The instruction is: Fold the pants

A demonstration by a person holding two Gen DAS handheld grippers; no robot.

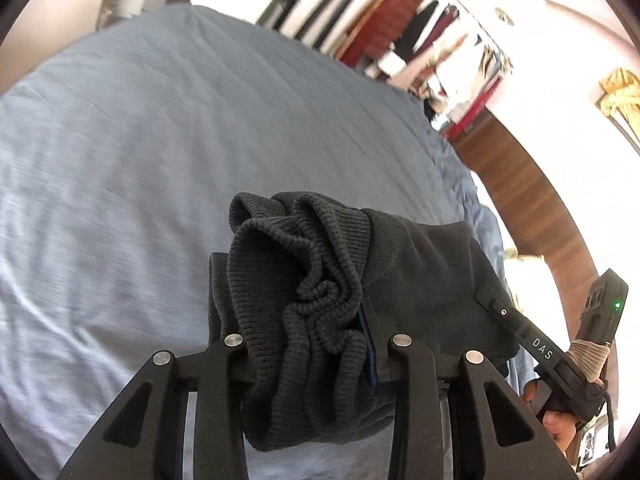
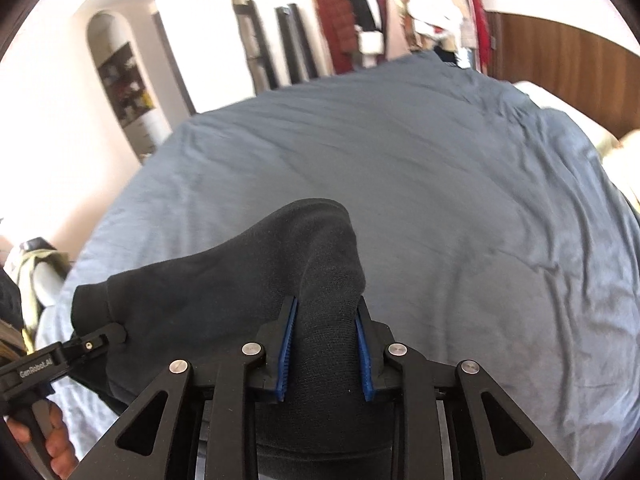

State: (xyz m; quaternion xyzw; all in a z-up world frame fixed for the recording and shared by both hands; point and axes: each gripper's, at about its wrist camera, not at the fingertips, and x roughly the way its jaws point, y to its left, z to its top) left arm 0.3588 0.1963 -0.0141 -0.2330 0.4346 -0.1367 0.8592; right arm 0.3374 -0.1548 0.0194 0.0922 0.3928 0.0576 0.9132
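The pants (image 1: 420, 272) are dark grey knit with ribbed cuffs. My left gripper (image 1: 300, 312) is shut on the bunched ribbed cuffs (image 1: 296, 264), which drape over and hide its fingertips. My right gripper (image 2: 326, 320) is shut on a fold of the same pants (image 2: 224, 280) between its blue pads (image 2: 286, 356). The cloth stretches between the two grippers, held above the bed. The right gripper shows at the right edge of the left wrist view (image 1: 492, 296), and the left gripper at the left edge of the right wrist view (image 2: 116, 334).
A blue-grey bedsheet (image 1: 180, 140) covers the bed under the pants and also fills the right wrist view (image 2: 460, 200). A clothes rack (image 2: 380, 12) with hanging garments stands beyond the bed. A wooden headboard (image 1: 532, 200) runs along the right side.
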